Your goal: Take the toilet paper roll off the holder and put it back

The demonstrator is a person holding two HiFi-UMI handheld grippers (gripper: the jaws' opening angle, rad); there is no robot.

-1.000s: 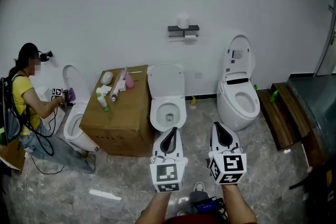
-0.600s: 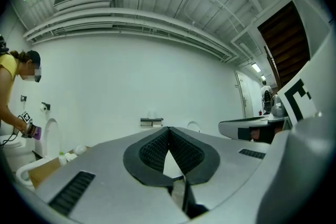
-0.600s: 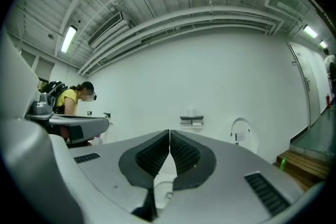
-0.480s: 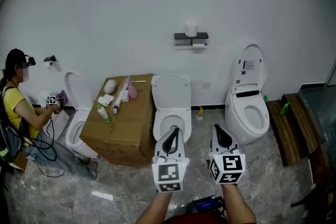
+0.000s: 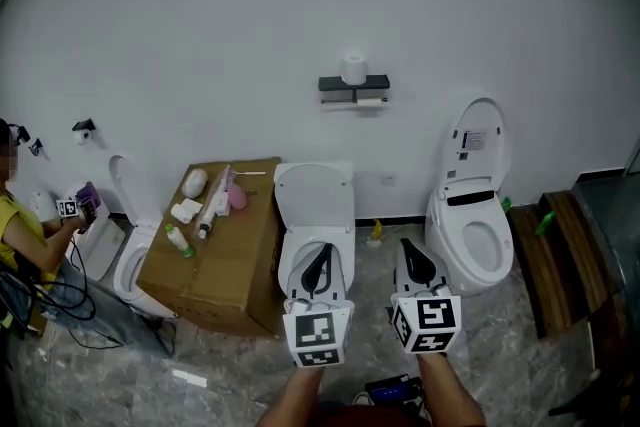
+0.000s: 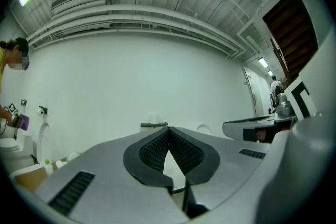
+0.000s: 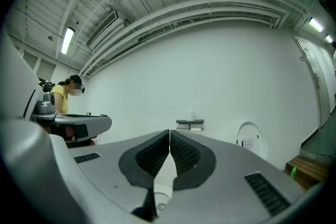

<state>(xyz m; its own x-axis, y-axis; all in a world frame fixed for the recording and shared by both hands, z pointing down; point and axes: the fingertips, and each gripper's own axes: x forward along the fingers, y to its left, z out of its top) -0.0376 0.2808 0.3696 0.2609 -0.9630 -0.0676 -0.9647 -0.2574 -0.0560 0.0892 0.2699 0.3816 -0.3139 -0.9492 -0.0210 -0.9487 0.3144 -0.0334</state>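
Here, left gripper (image 5: pixel 319 253) and right gripper (image 5: pixel 409 247), jaws together and empty, face the far holder (image 5: pixel 354 85); unopened, they could topple its upright toilet paper roll (image 5: pixel 352 68).

I've carried the left tool (image 5: pixel 321 253) and right tool (image 5: pixel 409 249) forward to the middle toilet (image 5: pixel 314 200); the person (image 5: pixel 22 240) slid toward the left edge.

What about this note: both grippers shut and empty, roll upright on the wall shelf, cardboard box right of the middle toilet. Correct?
No: the head view shows the cardboard box left of the middle toilet. Left gripper and right gripper shut and empty, roll atop wall shelf: correct.
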